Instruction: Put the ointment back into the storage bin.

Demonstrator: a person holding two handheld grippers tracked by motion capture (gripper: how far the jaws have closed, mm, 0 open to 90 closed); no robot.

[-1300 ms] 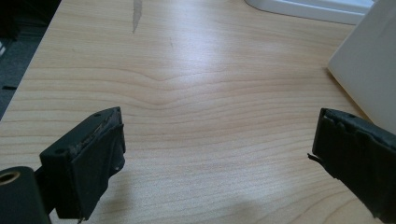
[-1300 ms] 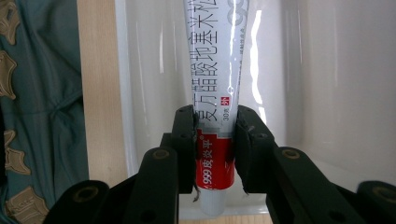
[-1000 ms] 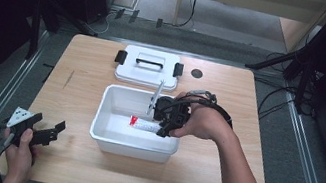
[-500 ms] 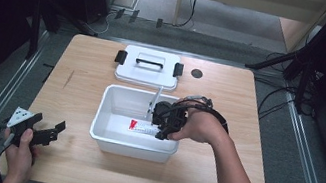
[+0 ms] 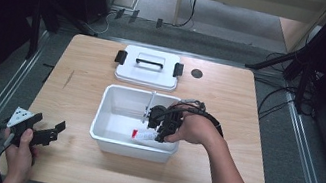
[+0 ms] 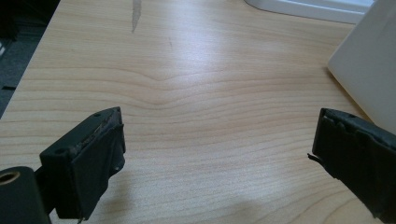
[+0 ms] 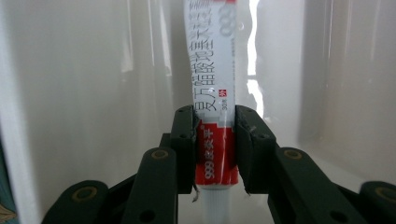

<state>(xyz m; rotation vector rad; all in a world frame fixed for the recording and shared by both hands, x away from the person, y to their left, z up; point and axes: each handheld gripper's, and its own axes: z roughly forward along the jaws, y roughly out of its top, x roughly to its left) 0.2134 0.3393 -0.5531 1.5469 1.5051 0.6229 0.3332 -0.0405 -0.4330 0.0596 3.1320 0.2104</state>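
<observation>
The tube [image 7: 214, 93], white with a red band and a ribbed white cap, sat pinched between the right tongs [image 7: 214, 149], jaws pressed flat on the red band just above the cap. In the right gripper view its long axis ran straight out toward twelve o'clock, in line with the jaws, cap end nearest the camera. From the high view the tube [image 5: 144, 135] lay low inside the white bin [image 5: 115, 94], red end pointing to nine o'clock, with the right tongs [image 5: 160, 130] reaching in from three o'clock over the bin's right wall. So, as I read it, any coming move turned on that: the tube was already in the right hand's grip and down near the bin floor, ready to be released or lifted out.

The bin's lid [image 5: 147, 67] lay off at twelve o'clock on the table [image 5: 229, 108].

The left tongs [image 5: 44, 132] hung well apart at eight o'clock, jaws spread wide over bare wood, holding nothing. The right hand was plainly the nearer one.
</observation>
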